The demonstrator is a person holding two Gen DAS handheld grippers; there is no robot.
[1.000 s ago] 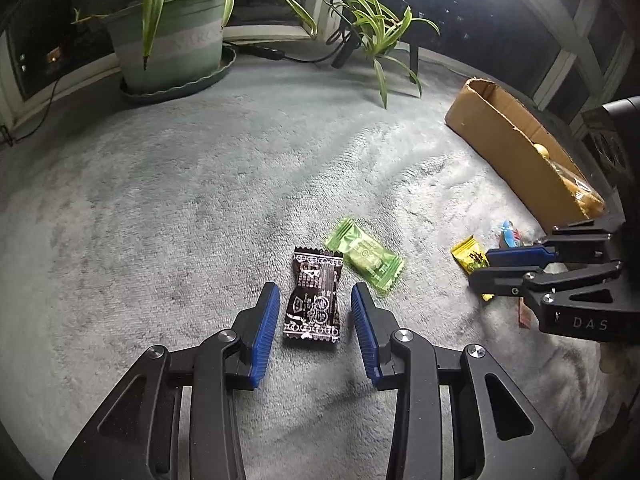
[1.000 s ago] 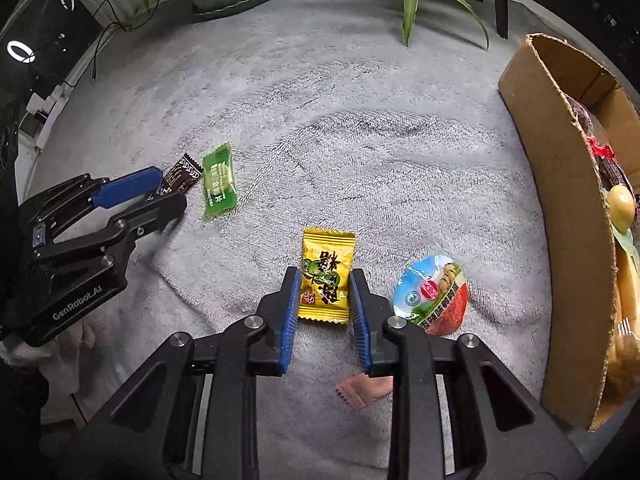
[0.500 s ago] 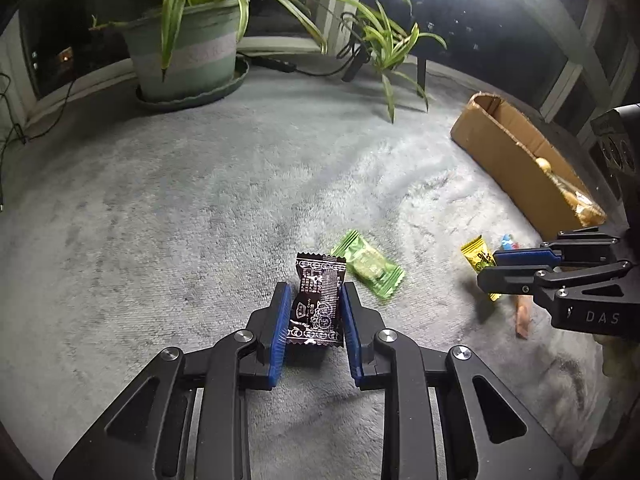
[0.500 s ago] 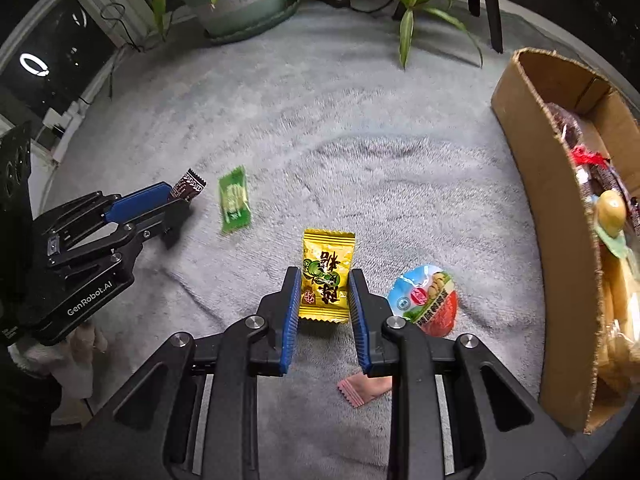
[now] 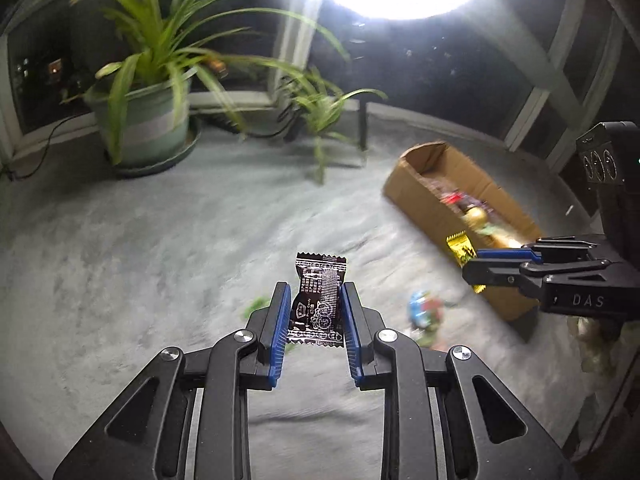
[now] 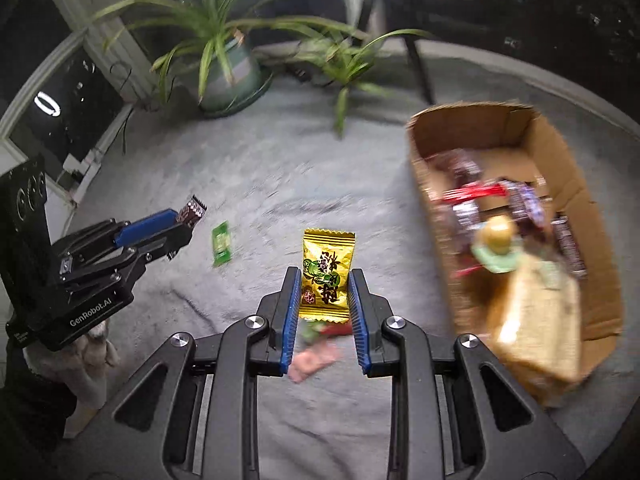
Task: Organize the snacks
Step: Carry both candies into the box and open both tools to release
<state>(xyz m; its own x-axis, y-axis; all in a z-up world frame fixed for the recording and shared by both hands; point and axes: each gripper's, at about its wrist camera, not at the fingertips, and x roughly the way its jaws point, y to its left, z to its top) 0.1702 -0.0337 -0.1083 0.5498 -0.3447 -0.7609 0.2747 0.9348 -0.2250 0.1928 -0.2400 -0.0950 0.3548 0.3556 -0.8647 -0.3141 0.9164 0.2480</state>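
A dark brown snack packet is pinched between the blue pads of the left gripper; a second ago those jaws stood spread on either side of the packet as it lay on the carpet, and they have since been closed onto it. The packet is now held clear of the grey carpet, where earlier it lay flat. In the right wrist view the same packet is seen sticking out past the left gripper.

A yellow snack packet is clamped upright between the pads of the right gripper, as it was a second ago, but it too is now lifted off the carpet. In the left wrist view its yellow end is seen at the tip of the right gripper, in front of the near wall of the cardboard box.

Left behind on the carpet are a green packet, a round red-and-blue jelly cup and a pink wrapper, the last two now partly hidden beneath the right jaws. More of the cardboard box's inside is shown than before, with blurred snacks piled in it. Beyond stand a potted plant and a smaller plant.
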